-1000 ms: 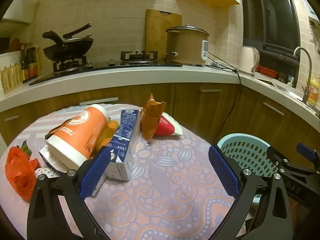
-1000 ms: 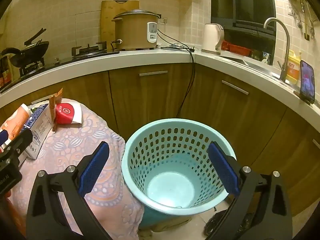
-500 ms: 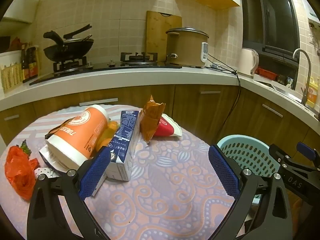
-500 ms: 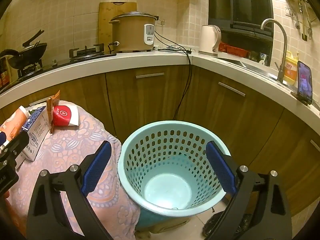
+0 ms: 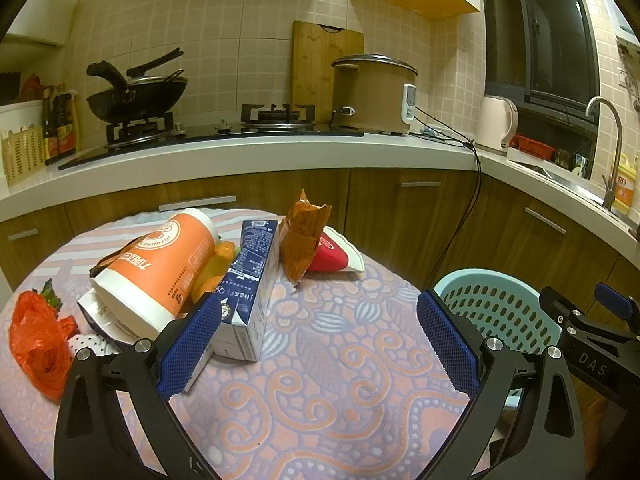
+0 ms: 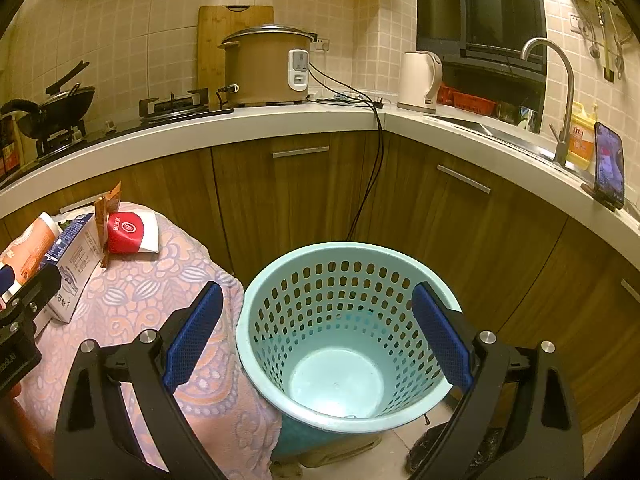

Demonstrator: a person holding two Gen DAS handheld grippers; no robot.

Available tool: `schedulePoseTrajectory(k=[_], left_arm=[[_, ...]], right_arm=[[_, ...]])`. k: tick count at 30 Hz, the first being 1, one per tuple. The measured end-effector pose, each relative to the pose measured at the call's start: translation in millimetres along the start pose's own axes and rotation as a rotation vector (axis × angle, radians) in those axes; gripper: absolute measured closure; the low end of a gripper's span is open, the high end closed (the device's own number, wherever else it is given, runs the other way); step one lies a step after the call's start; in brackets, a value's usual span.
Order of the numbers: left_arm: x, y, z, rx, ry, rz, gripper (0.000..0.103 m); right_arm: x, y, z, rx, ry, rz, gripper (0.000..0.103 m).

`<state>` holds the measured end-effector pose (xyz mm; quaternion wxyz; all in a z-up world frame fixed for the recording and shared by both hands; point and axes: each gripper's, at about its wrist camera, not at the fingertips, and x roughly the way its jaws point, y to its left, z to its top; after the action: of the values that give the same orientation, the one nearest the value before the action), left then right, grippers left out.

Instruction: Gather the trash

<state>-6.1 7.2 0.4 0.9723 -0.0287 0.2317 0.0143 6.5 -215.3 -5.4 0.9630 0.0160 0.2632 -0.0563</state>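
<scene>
In the left wrist view, the left hand-held gripper is hanging wide apart over the patterned desk, holding nothing. Ahead of it the trash is lying together: an orange cup on its side, a blue carton just beside it, a brown wrapper, a red and white packet, and an orange plastic bag at the left edge.

In the right wrist view, the right hand-held gripper is also spread wide and empty, hovering above the light blue basket, which is standing on the floor just beside the desk.
</scene>
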Motion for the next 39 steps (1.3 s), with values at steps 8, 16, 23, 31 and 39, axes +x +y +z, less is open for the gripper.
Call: schedulePoseTrajectory(k=[8,16,23,31,39], left_arm=[[0.0,-0.9,0.0,-0.001,0.000,0.000,0.008],[0.0,-1.3,0.0,-0.001,0.000,0.000,0.008],[-0.2,-1.4,0.0,-0.002,-0.001,0.000,0.008],[-2.3,-2.4,2.2,-0.012,-0.007,-0.001,0.008],[-23.1,7.5,4.5,-0.016,0.003,0.030,0.008]], right_arm=[[-0.7,0.3,0.6,-0.001,0.000,-0.003,0.016],[-2.0,1.9,-0.2,-0.004,-0.001,0.000,0.016],[-2.6,2.7,-0.8,-0.005,-0.001,0.001,0.016],[-4.3,10.1,-2.0,-0.026,0.003,0.017,0.028],[-11.5,23.4,-1.7,-0.039,-0.002,0.066,0.029]])
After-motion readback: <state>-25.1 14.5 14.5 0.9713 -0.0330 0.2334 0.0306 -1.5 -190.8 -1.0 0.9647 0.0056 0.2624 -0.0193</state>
